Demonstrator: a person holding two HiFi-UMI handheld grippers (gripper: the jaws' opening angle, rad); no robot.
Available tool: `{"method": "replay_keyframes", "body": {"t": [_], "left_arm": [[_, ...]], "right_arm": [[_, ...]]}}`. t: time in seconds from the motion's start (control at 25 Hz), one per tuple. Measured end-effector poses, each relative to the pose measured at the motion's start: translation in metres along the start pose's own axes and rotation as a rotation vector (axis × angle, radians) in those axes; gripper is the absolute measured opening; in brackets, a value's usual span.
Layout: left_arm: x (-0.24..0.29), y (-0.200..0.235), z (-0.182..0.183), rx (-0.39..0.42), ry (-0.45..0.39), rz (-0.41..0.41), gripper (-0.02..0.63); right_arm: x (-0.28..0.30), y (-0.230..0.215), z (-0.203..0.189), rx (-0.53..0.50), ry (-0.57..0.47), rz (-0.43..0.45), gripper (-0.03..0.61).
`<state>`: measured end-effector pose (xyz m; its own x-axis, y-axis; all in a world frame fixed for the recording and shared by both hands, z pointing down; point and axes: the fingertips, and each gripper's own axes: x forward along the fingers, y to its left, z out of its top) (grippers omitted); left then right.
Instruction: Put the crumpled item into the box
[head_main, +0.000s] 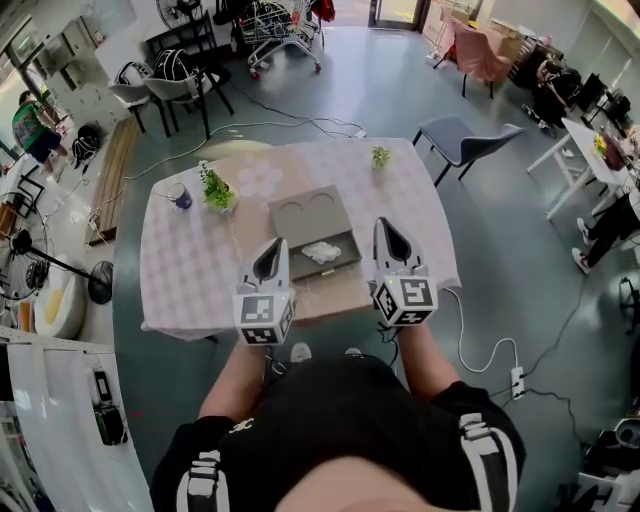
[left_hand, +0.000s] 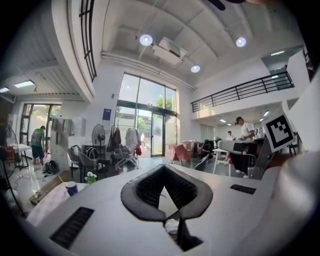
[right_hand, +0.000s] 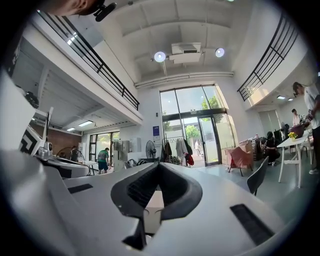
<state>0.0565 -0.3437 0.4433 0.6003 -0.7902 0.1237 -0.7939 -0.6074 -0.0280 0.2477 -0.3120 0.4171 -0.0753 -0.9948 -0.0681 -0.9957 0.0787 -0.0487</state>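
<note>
A grey-brown box (head_main: 337, 262) lies open on the checked tablecloth (head_main: 190, 270), its lid (head_main: 311, 213) folded back and showing two round recesses. A white crumpled item (head_main: 322, 252) lies inside the box. My left gripper (head_main: 271, 248) hangs just left of the box and my right gripper (head_main: 386, 228) just right of it, both near the table's front edge. Each is shut with nothing between its jaws. In the left gripper view the left gripper (left_hand: 163, 171) has its pads together, and a bit of the white crumpled item (left_hand: 172, 226) shows below them. The right gripper (right_hand: 159, 166) looks the same in its own view.
A potted plant (head_main: 217, 190) and a blue cup (head_main: 182, 199) stand at the table's left; a small plant (head_main: 381, 156) is at the far edge. A grey chair (head_main: 462, 136) stands behind the table to the right. A white cable (head_main: 478, 352) runs over the floor.
</note>
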Motion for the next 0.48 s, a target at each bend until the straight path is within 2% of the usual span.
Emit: {"method": "replay_keyframes", "body": {"t": [0.48], "left_arm": [[-0.0005, 0.0028, 0.0029, 0.003, 0.0, 0.015, 0.003]], "right_arm": [[0.0038, 0.0007, -0.0022, -0.013, 0.0, 0.003, 0.002]]}}
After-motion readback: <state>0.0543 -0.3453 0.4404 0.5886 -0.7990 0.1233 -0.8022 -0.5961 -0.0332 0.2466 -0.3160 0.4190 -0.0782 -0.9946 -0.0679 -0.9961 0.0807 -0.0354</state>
